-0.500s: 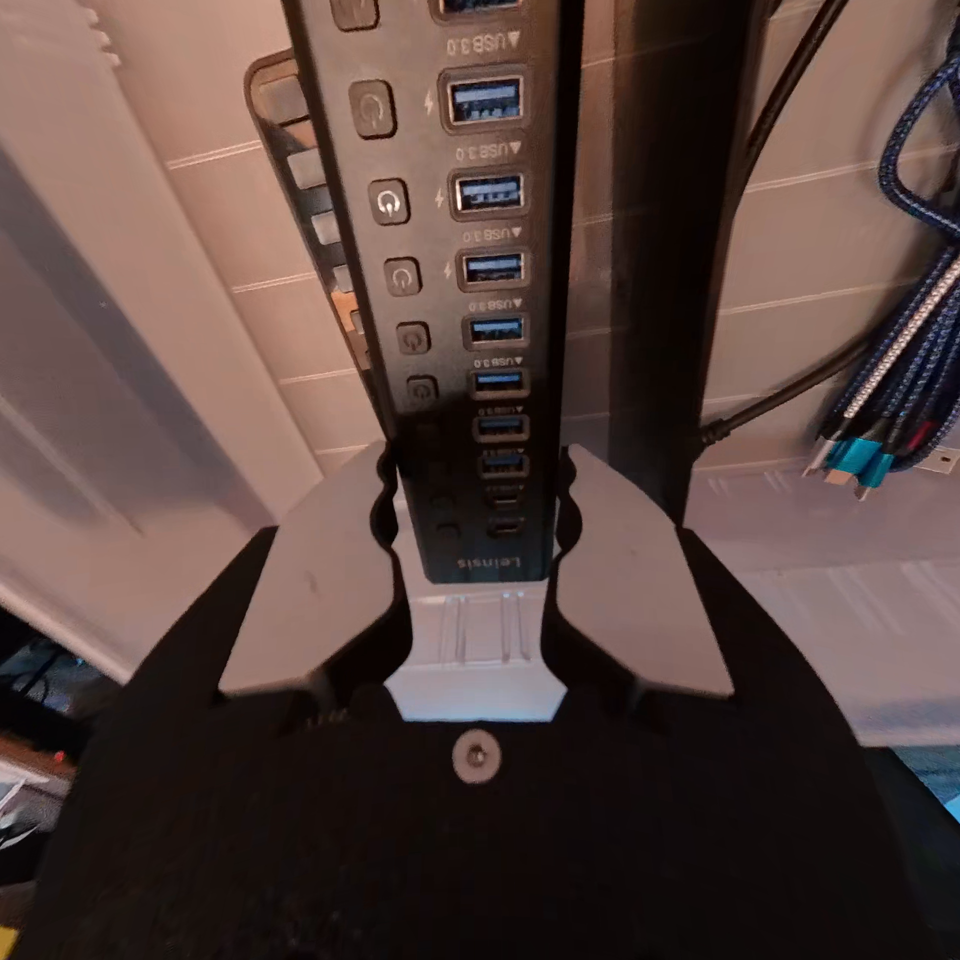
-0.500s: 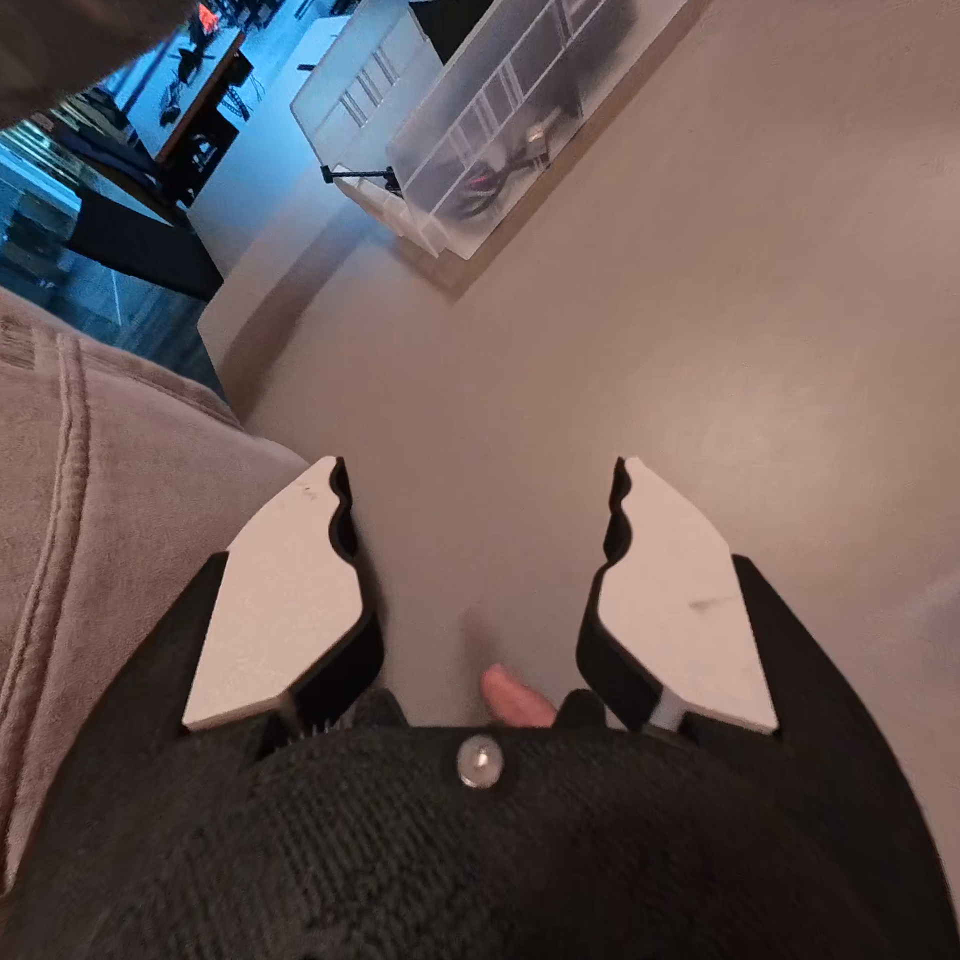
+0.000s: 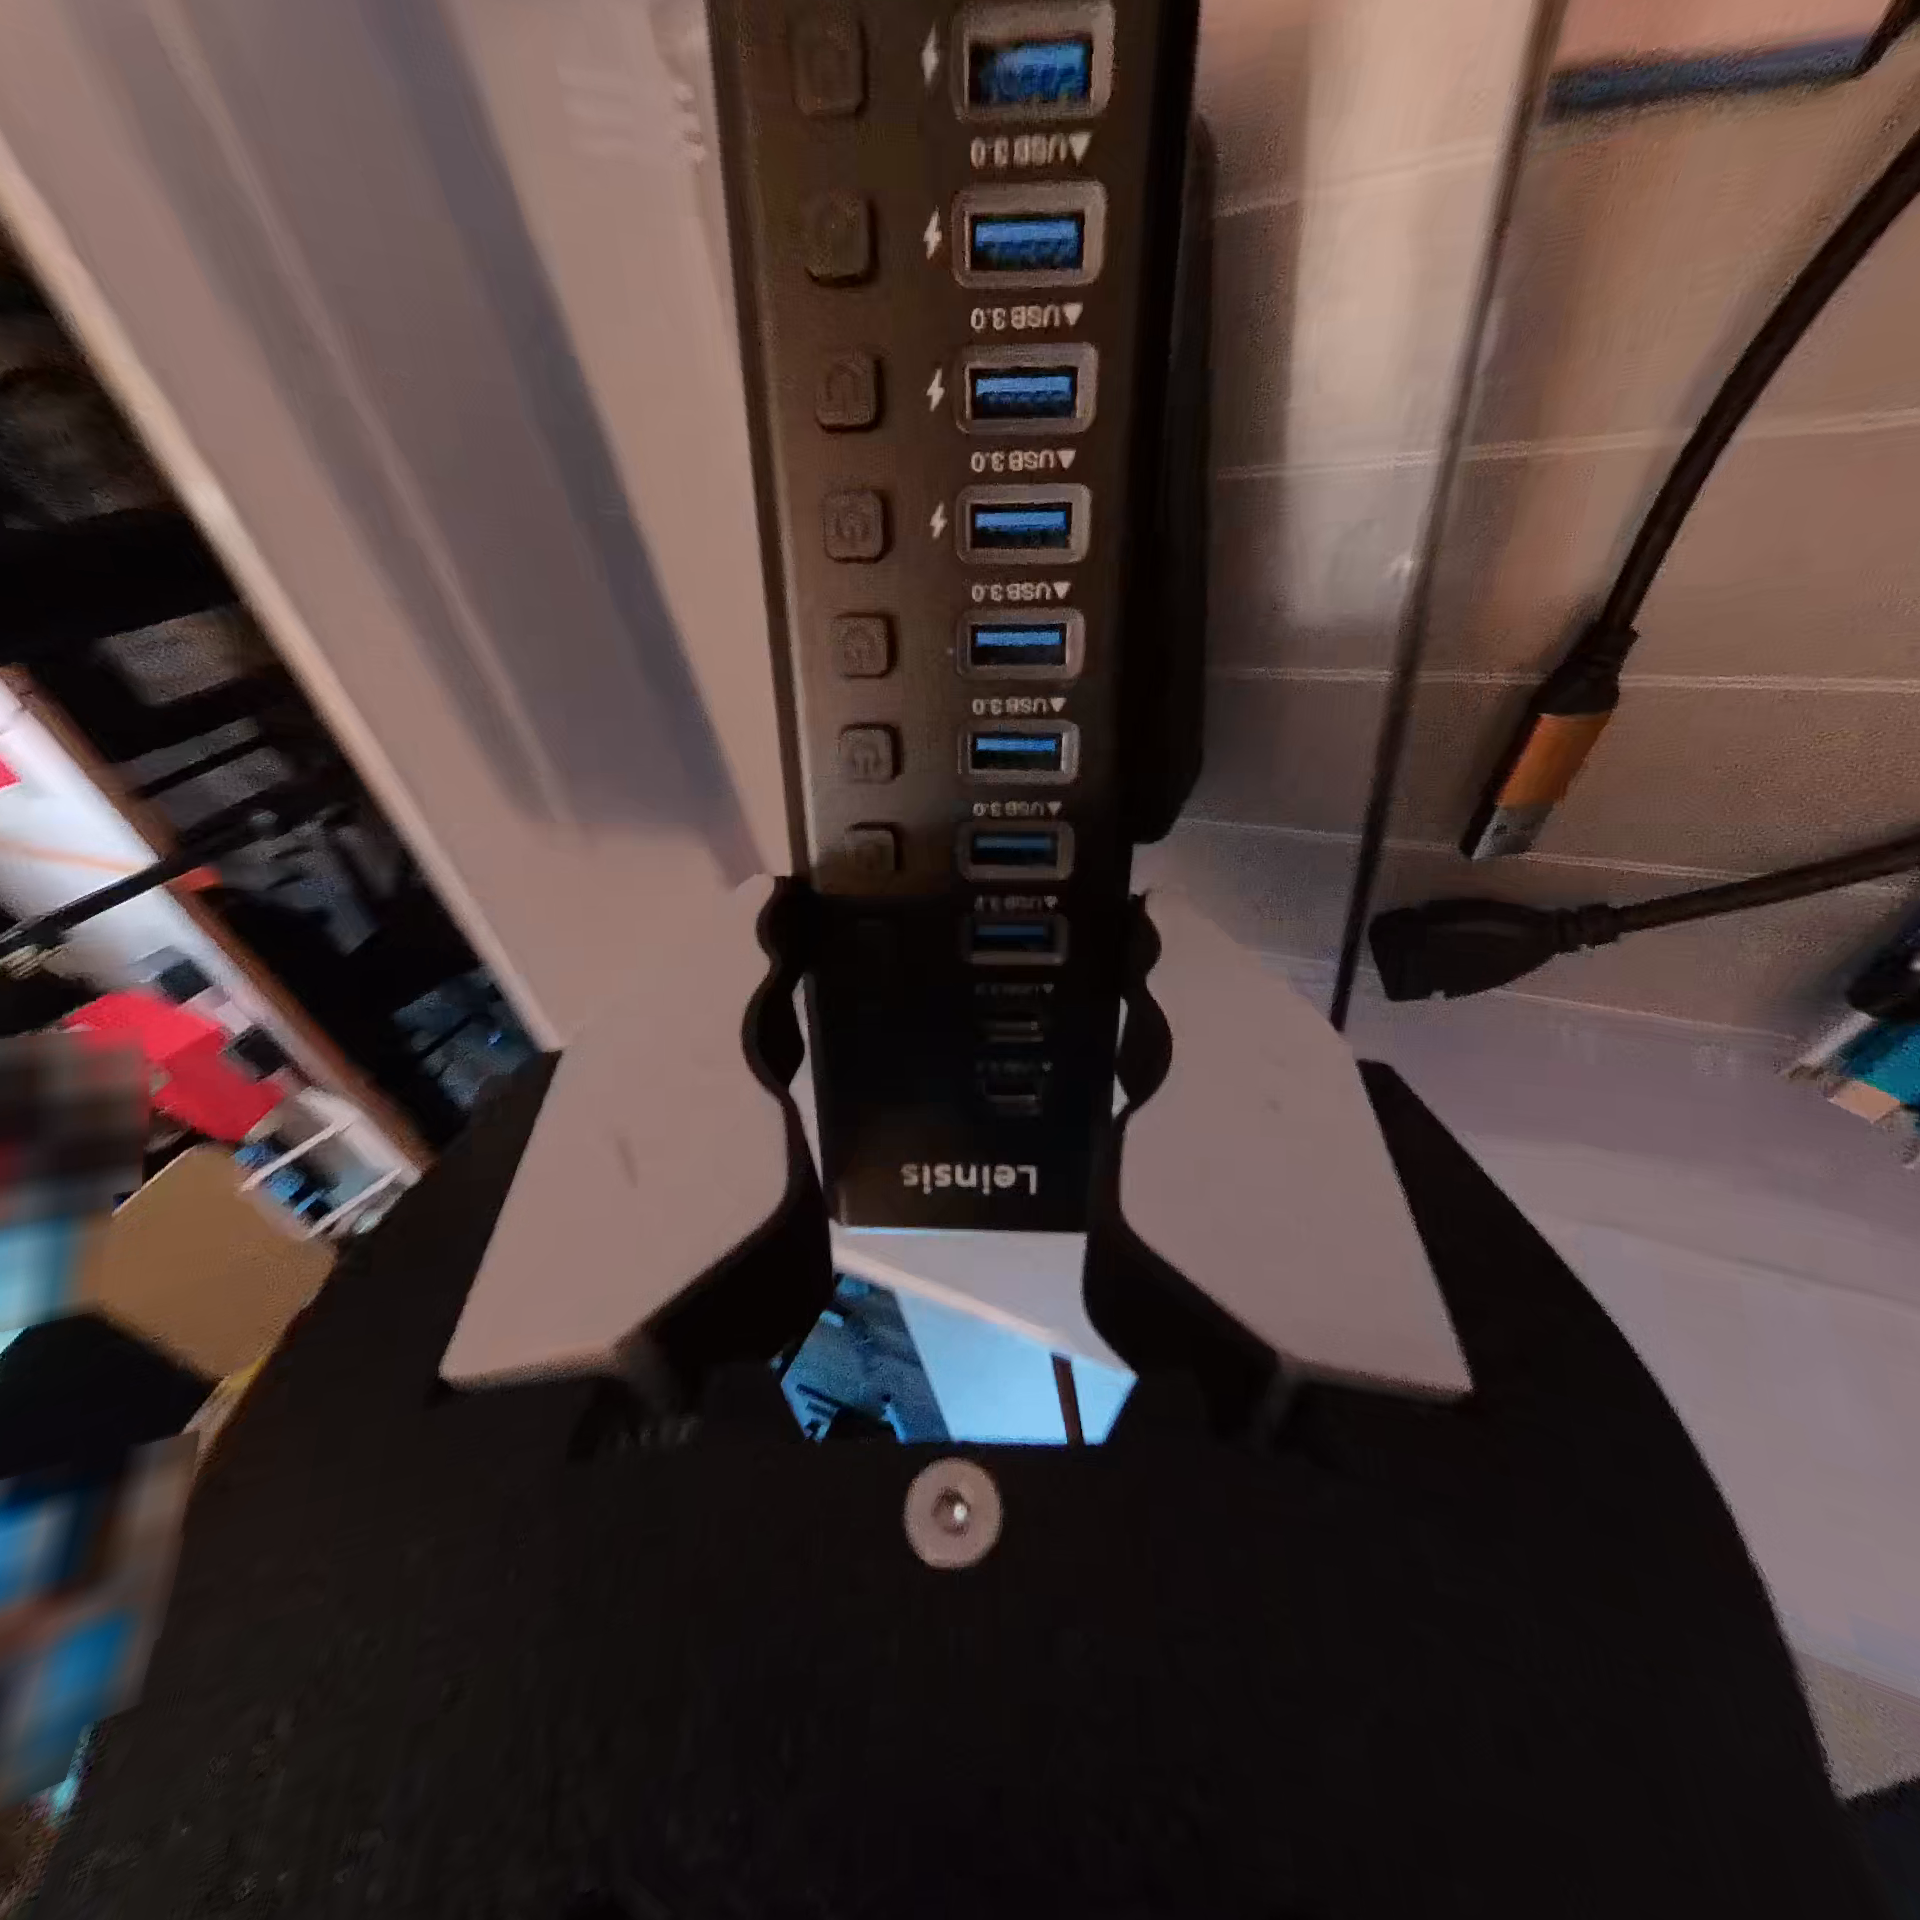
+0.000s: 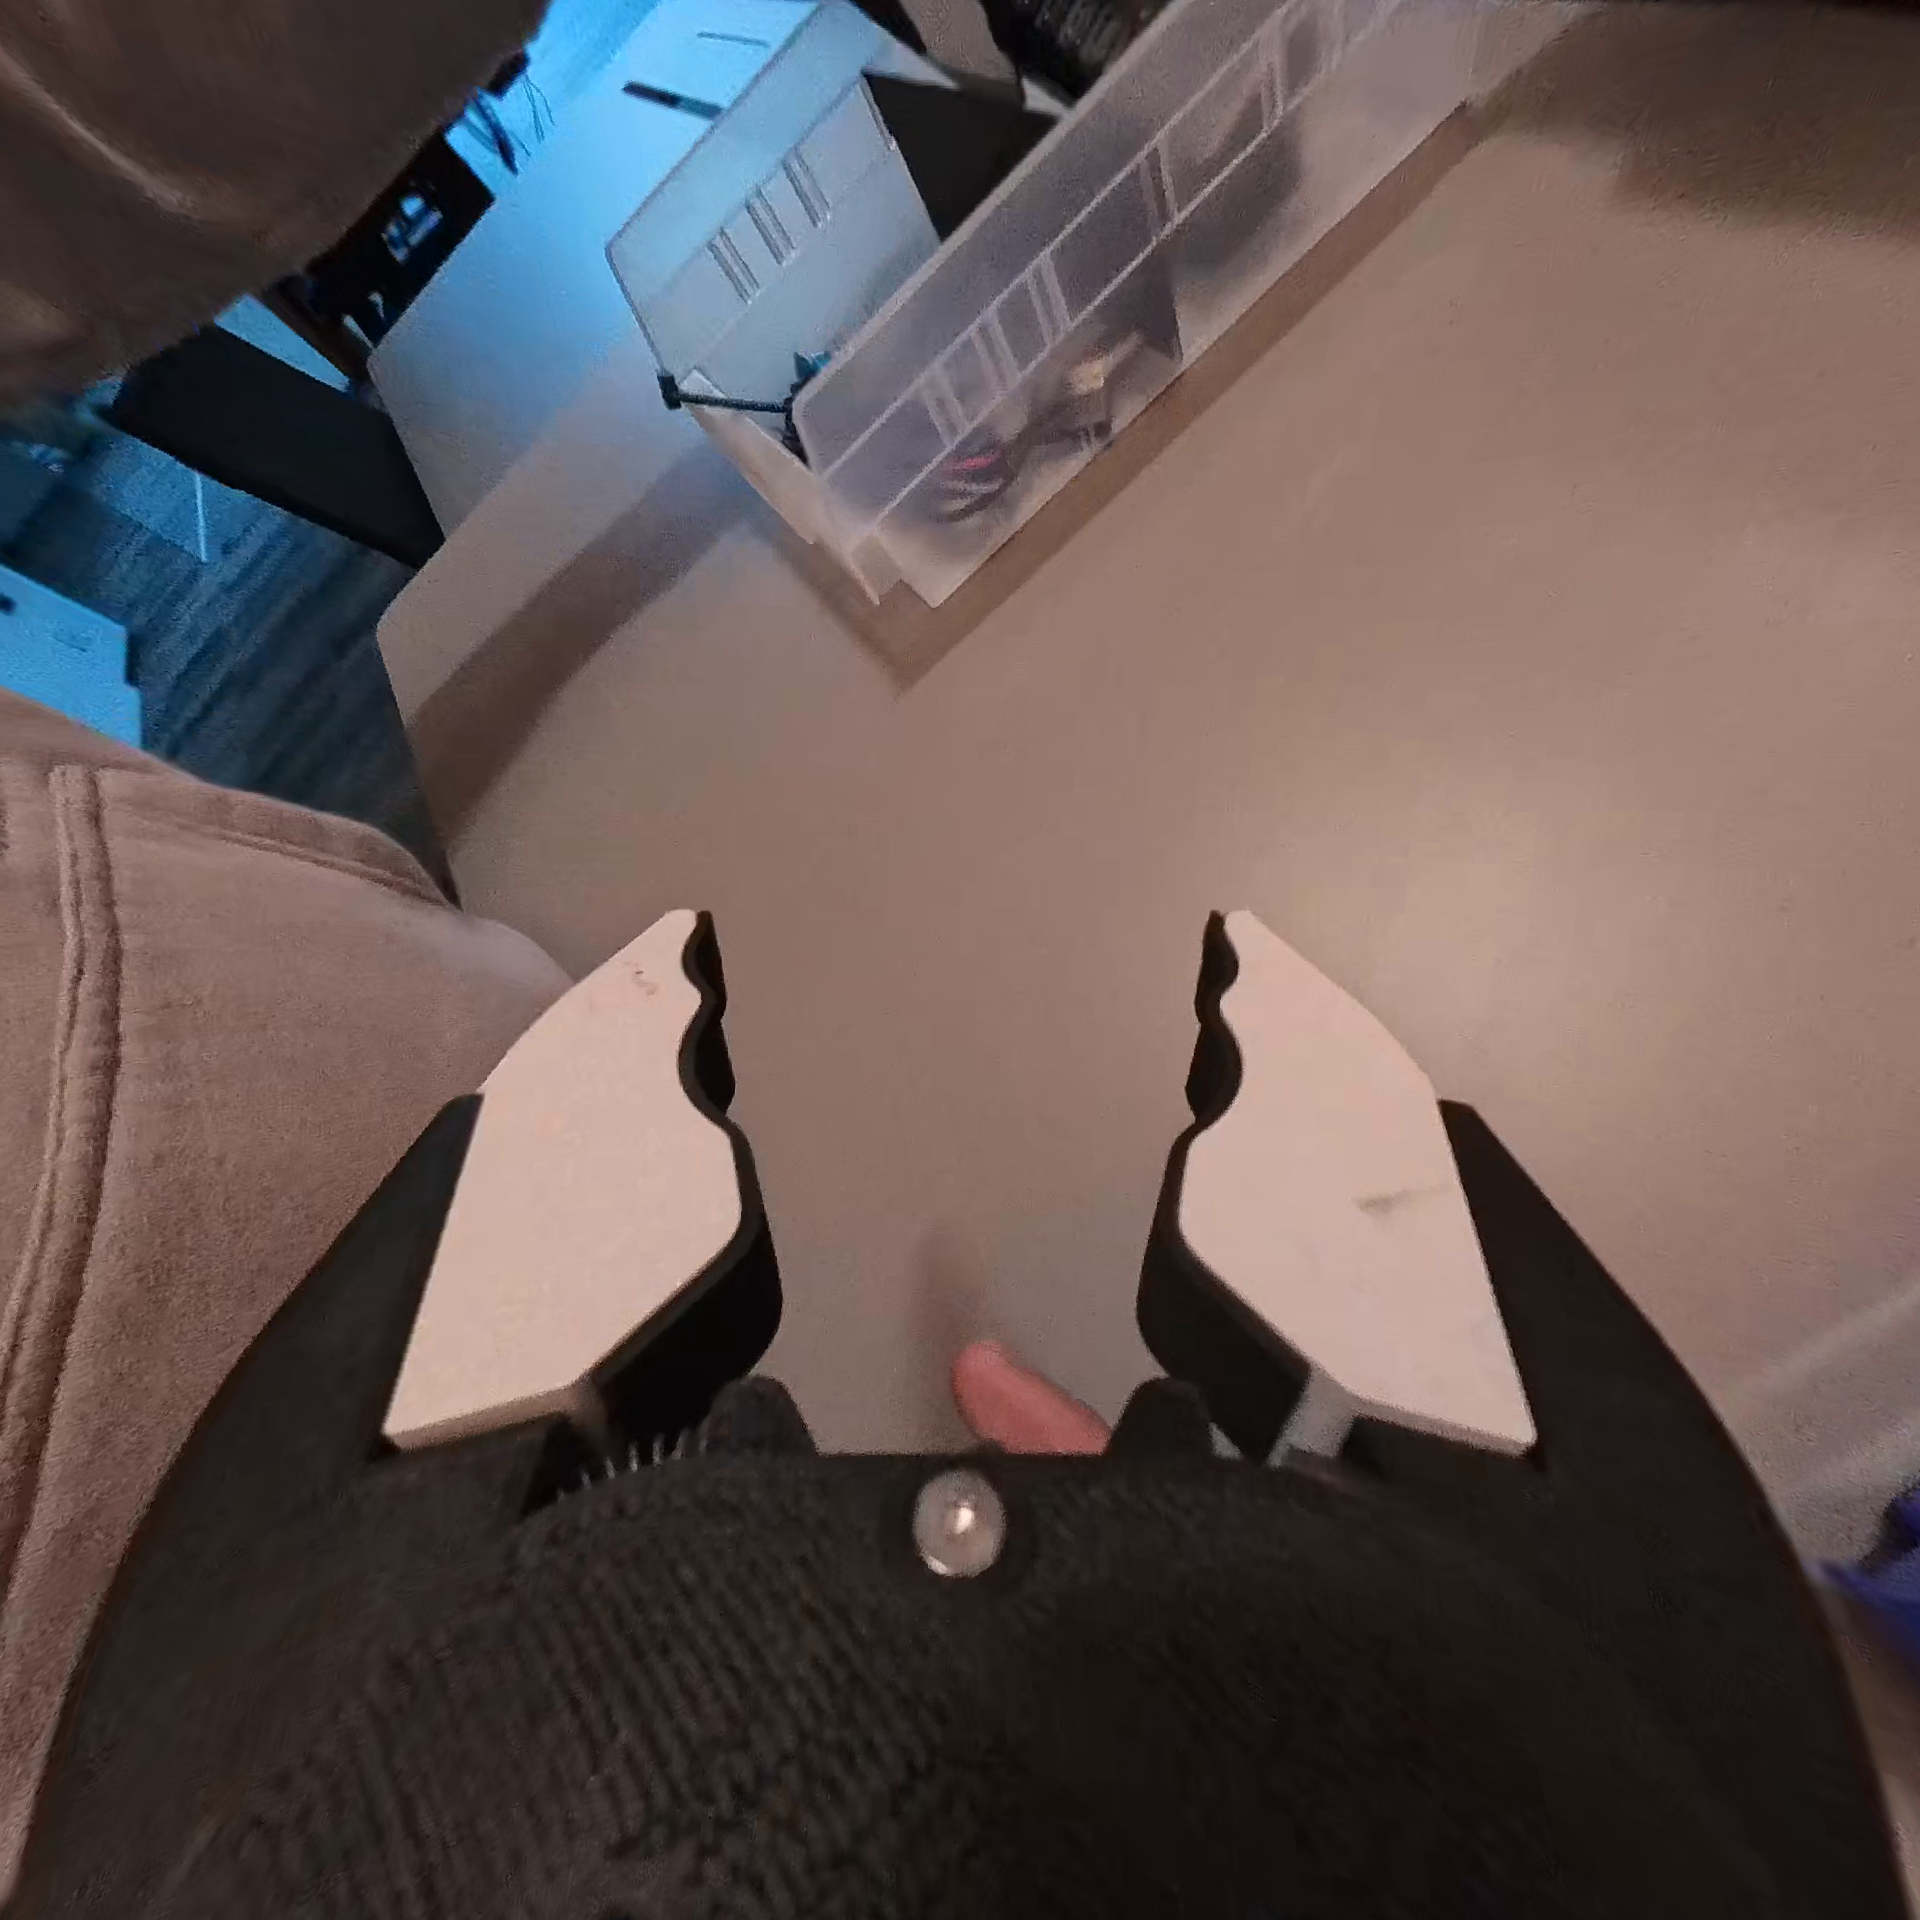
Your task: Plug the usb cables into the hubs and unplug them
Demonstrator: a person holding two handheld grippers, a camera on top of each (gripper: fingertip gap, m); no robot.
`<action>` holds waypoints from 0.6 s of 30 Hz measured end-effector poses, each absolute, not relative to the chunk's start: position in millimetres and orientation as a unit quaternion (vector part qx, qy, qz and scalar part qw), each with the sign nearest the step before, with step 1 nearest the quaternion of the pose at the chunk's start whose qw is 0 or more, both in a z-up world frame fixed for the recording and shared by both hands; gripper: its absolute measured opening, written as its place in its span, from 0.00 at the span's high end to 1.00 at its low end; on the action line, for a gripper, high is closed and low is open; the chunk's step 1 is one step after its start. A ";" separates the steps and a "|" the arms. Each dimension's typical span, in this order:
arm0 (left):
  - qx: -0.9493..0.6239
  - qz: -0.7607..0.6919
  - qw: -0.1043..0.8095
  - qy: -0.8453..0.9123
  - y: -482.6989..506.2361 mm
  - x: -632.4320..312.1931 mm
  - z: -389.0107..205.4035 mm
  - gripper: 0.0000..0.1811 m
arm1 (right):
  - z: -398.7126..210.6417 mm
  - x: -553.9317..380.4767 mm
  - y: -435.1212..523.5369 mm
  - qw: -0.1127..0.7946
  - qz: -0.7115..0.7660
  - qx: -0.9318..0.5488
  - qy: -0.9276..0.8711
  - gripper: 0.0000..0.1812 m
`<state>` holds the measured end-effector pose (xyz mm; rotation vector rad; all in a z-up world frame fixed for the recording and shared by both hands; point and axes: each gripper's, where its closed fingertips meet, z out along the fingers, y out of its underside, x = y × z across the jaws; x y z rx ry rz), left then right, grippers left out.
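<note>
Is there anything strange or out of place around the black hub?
Nothing looks damaged. The left gripper grips the USB hub, all visible ports empty. An orange-collared plug dangles loose nearby.

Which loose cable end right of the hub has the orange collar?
The upper one, hanging plug-down with an orange band behind its metal plug. The end below it is all black, lying sideways toward the black hub.

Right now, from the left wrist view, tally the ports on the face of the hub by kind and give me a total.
On the black hub, gripped between the fingers of the left gripper:
Blue rectangular ports: 8
Small dark slots: 2
Total: 10
</note>
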<state>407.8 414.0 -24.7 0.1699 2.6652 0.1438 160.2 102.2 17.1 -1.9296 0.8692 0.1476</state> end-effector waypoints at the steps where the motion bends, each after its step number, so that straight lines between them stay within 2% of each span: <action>1: 0.057 0.055 0.258 0.963 411.7 405.8 -13.3 0.68 | 21.0 163.8 103.6 0.494 0.060 -0.790 0.358 0.51; 5: 0.037 0.051 0.367 0.928 396.5 388.1 42.4 0.68 | 37.6 173.4 112.7 0.530 0.038 -0.776 0.341 0.50; 10: 0.037 -0.036 0.468 0.882 353.1 331.2 100.7 0.68 | 62.1 188.1 130.0 0.592 0.031 -0.742 0.313 0.47; 14: 0.117 -0.129 0.486 0.856 290.3 261.1 120.5 0.68 | 77.5 204.3 142.4 0.642 0.027 -0.721 0.259 0.42; 18: 0.192 -0.218 0.463 0.837 229.8 198.8 123.9 0.69 | 87.3 221.1 150.9 0.695 0.060 -0.685 0.210 0.42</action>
